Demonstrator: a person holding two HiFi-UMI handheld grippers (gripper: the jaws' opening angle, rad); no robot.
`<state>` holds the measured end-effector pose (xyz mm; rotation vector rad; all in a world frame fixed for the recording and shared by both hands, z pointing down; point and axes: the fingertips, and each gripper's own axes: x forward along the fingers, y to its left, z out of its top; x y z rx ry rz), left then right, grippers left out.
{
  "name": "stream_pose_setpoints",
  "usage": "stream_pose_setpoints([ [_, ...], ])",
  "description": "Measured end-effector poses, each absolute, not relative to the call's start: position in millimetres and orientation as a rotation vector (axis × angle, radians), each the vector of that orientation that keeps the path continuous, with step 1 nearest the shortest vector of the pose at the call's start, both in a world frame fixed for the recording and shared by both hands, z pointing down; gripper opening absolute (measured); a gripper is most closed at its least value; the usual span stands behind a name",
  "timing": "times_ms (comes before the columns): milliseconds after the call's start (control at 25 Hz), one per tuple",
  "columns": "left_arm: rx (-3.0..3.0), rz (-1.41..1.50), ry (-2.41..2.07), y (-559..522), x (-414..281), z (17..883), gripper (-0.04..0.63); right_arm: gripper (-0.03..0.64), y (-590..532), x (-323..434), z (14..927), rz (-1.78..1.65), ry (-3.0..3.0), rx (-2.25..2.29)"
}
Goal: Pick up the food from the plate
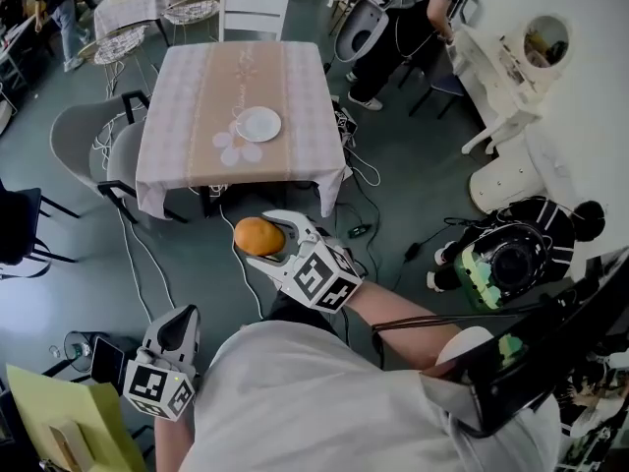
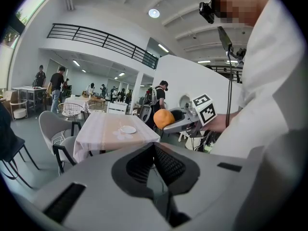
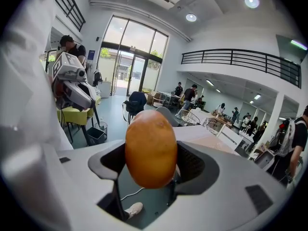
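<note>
Right gripper (image 1: 259,237) pads partly behind food (image 3: 151,148)

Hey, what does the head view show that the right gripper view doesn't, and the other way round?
Only the head view: the white plate, bare, on the table, well away from both grippers. Only the right gripper view: the glass doors and the balcony railing high on the wall. Both: the orange food clamped between the jaws of the right gripper, and the left gripper held low at the person's side.
</note>
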<state>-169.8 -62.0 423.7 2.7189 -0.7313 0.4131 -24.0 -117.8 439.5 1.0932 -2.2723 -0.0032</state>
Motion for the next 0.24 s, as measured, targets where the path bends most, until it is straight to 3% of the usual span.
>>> stream_pose_setpoints([
  [240, 2.717, 0.426, -0.728, -77.5, -160.2, 420.4, 0.009, 0.327, -135.4, -10.5, 436.9, 0.001, -2.27, 1.106],
])
